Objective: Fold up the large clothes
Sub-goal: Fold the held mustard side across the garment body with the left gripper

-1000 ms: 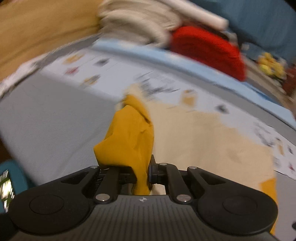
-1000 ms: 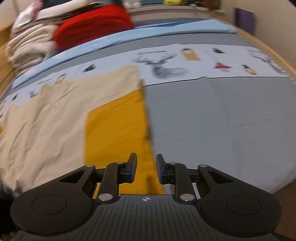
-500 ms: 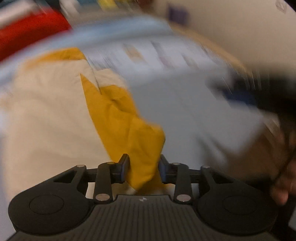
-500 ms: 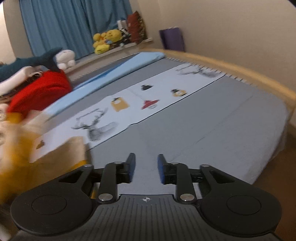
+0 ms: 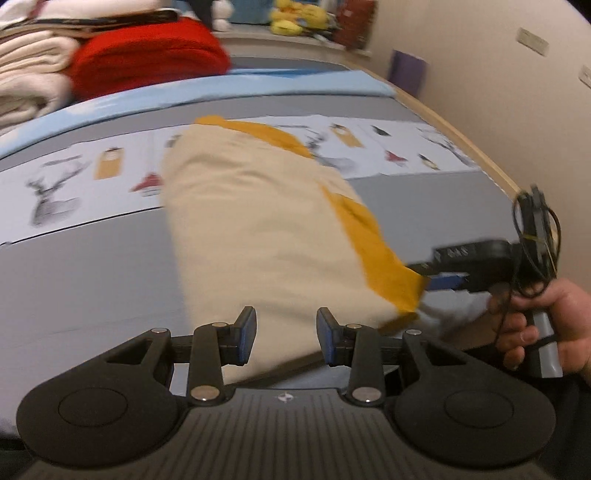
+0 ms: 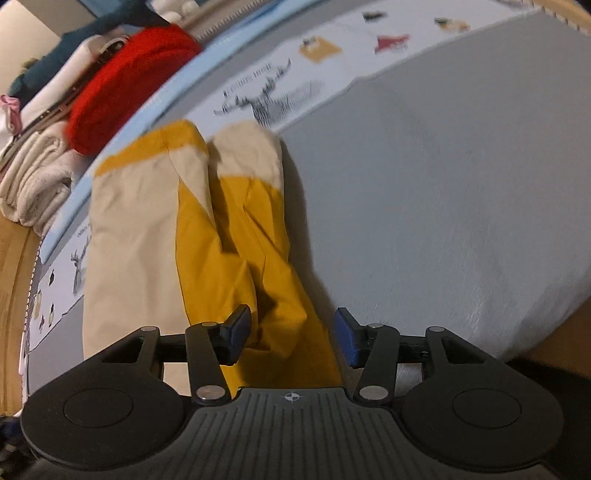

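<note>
Ok, both grippers over the bed now, pointing down at the garment (image 5: 258,221), a cream and mustard piece lying lengthwise on the grey bedspread (image 5: 81,280), folded into a long narrow shape w/ the far end reaching the printed strip (image 5: 55,192) w/ the deer & little pics. Left gripper (image 5: 286,334): jaws apart & opening, cream fabric showing in the gap between the blue pads, but pads don't look pressed on it, so loose. To its right a hand (image 5: 543,325) grips the handle of the right gripper (image 5: 439,271), whose tip sits right at the mustard corner of the garment; blurry there, can't tell from this view if it touches. From the right wrist view it's clearer: right gripper (image 6: 293,332) jaws wide & opening too, a bunched mustard fold lying between the fingers, near the left pad, clear gap on the right side, so not clamped. In that view the garment (image 6: 147,221) shows two cream-tipped ends side by side at the far end, mustard down the middle. Behind it, at the head of the bed, a red knit bundle (image 6: 125,92) next to a stack of cream blankets (image 6: 33,177), light blue band (image 5: 258,85) running across. Plush toys (image 5: 295,18) on the far ledge, beige wall (image 5: 480,74) on the right.
</note>
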Motion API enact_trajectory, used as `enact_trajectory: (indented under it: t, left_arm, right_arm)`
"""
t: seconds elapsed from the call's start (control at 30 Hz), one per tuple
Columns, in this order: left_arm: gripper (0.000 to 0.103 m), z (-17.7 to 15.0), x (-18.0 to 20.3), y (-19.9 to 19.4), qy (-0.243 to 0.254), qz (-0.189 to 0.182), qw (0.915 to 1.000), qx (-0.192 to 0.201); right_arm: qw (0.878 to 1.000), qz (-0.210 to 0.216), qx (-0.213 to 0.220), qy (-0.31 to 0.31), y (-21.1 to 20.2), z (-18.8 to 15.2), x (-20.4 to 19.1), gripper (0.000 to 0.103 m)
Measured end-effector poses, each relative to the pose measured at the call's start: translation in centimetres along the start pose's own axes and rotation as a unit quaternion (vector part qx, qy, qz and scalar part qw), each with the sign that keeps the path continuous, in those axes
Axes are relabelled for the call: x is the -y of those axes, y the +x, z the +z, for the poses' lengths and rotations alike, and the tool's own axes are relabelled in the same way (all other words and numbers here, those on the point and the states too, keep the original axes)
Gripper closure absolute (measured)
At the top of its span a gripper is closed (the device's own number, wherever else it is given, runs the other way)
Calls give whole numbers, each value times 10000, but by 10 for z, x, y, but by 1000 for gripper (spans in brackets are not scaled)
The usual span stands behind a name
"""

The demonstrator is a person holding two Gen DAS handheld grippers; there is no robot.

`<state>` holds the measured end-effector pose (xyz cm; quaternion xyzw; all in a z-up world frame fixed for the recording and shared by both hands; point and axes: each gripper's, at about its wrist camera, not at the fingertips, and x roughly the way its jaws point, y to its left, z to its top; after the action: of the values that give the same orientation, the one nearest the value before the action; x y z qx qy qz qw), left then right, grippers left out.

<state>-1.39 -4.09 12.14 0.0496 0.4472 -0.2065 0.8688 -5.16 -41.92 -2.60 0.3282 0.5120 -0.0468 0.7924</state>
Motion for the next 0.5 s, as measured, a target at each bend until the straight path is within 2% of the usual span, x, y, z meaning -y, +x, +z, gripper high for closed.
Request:
enact_trajectory:
  t: [0.03,0.1,0.13,0.17,0.23,0.37,0.43,0.5]
  left_arm:
    - [62,1,-6,-4,-2,60,10000,27]
    - [61,3,-11,-5,30,117,9999,87]
    - [61,4,-13,-4,52,112,9998,125]
    - [60,5,-15,-1,61,75,9998,159]
    - [60,8,-16,10,90,-41,9997,207]
    - [60,10,-13,29,421,-215,9983,344]
    - [60,19,-11,40,591,-313,9972,348]
    - [60,26,-9,56,753,-369,9962,218]
  right_arm:
    - [10000,-10,-39,4,3,-1,-2,51]
    - [10000,-36,-42,-36,4,-3,-6,65]
    - [10000,5,-8,-62,3,-6,-8,92]
    - [9999,95,24,-81,0,-6,-9,100]
    - [9989,338,307,-136,-16,-6,-12,102]
    - [9865,915,1296,-416,-69,-11,-12,103]
    - [9869,682,1349,-568,-75,-12,-4,103]
    - [9951,113,911,-366,-53,-12,14,103]
